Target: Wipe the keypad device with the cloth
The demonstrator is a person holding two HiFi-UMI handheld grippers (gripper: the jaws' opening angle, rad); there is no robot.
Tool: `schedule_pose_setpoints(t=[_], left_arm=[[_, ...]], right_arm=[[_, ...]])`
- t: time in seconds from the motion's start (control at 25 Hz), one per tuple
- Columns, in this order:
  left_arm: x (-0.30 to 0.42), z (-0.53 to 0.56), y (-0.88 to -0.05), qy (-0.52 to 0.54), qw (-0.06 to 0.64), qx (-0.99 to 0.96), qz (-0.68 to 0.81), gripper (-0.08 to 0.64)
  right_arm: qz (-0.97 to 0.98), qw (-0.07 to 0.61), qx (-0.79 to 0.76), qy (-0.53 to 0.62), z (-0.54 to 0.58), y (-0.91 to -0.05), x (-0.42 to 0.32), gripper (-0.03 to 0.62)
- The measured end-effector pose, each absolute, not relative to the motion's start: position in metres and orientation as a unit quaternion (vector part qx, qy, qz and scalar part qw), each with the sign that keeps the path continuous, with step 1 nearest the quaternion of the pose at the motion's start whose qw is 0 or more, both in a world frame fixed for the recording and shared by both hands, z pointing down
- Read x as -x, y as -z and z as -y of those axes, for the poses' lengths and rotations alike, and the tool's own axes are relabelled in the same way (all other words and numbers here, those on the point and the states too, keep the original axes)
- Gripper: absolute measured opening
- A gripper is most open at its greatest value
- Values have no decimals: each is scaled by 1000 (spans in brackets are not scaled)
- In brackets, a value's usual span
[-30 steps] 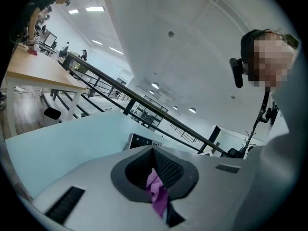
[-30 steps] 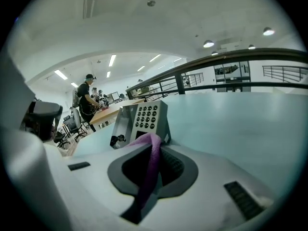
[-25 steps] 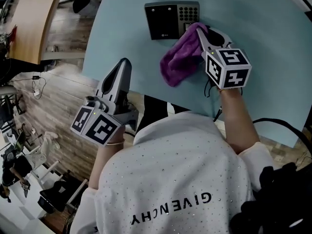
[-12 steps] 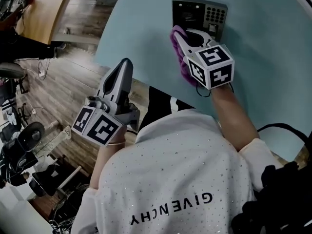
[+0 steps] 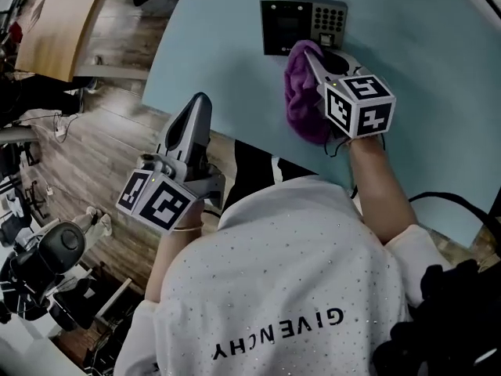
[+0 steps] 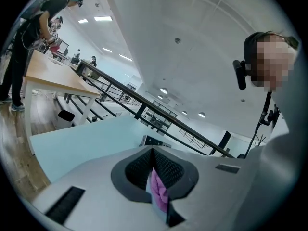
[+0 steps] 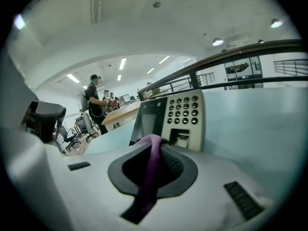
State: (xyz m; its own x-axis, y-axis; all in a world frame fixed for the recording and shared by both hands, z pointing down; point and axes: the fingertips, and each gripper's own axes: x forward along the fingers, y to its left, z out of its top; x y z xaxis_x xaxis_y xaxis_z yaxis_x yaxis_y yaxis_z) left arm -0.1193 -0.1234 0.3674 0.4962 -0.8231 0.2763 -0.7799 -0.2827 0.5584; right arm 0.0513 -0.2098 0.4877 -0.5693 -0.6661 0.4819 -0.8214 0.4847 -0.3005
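One keypad [image 5: 304, 26], one cloth [image 5: 301, 104]; two grippers, left gripper [image 5: 199, 104] and right gripper [image 5: 315, 56]; two marker cubes, left cube [image 5: 154, 200] and right cube [image 5: 360, 105]; one blue table [image 5: 219, 61]; one wooden desk [image 5: 55, 22]; one standing person [image 7: 94, 100] far off

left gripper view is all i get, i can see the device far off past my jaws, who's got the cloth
Observer: The right gripper has it. Its jaws are shut on a strip of the purple cloth.
Operator: is it on the keypad device
Observer: In the head view the bunched cloth lies at the near edge of the keypad device, and the screen and keys are uncovered.
Operator: and where's my left one
Observer: The left gripper is held at the near edge of the table, well apart from both device and cloth.
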Motion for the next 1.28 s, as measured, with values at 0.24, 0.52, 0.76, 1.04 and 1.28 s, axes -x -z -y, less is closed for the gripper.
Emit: schedule_pose_setpoints(t=[0.24,0.52,0.76,1.04,1.28], left_arm=[[80,119,-360,41,333,-813,475,0],[79,127,-367,40,348,-821,451,0],[105,171,-361,50,347,-840,413,0],[164,226,-361,54,347,-854,384,0],[200,261,-340,43,315,-884,344,0]], right_arm=[[824,154,-482,-255,198,-479,-115,18],[793,169,-522,-264,190,-486,-143,18],[786,150,-540,-263,199,-446,-129,17],[856,177,-447,-192,226,-386,11,17],[827,225,-499,-127,274,-381,54,17]])
